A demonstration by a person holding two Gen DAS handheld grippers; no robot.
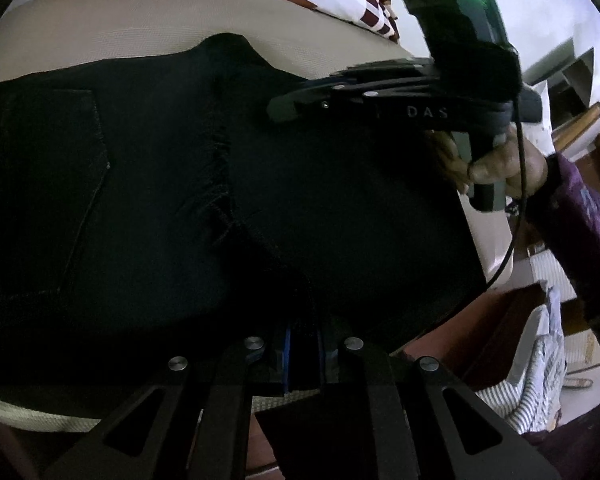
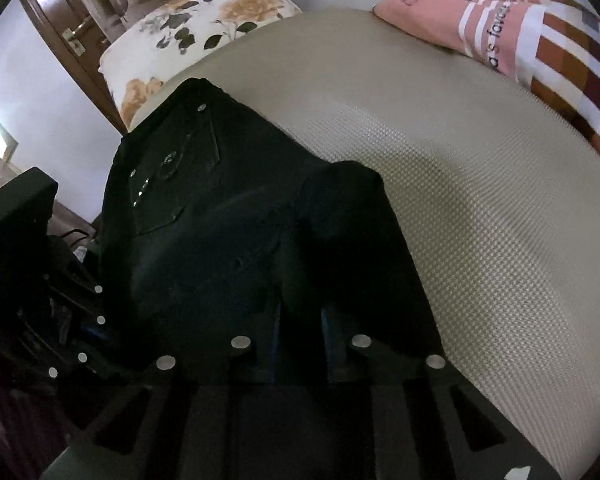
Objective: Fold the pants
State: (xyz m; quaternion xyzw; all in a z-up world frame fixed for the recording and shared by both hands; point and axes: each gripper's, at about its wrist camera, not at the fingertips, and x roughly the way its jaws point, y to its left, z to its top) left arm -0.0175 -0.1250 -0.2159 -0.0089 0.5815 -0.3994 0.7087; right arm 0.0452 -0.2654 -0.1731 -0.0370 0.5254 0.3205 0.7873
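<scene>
Left wrist view: my left jaws (image 1: 302, 354) pinch the pants (image 1: 180, 200) edge at 6 o'clock; pants cover the bed (image 1: 120, 28). Thin bite may slip. Right wrist view: right jaws (image 2: 300, 344) clamp dark cloth too; uneven pull would skew the fold.

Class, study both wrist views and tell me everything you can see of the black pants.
The black pants are dark denim-like cloth lying on a beige textured bed cover. A stitched back pocket, metal rivets and a puckered seam show. They look partly folded, with one rounded fold edge. The left gripper and right gripper each meet the near edge; whether either pinches cloth is too dark to tell.
</scene>
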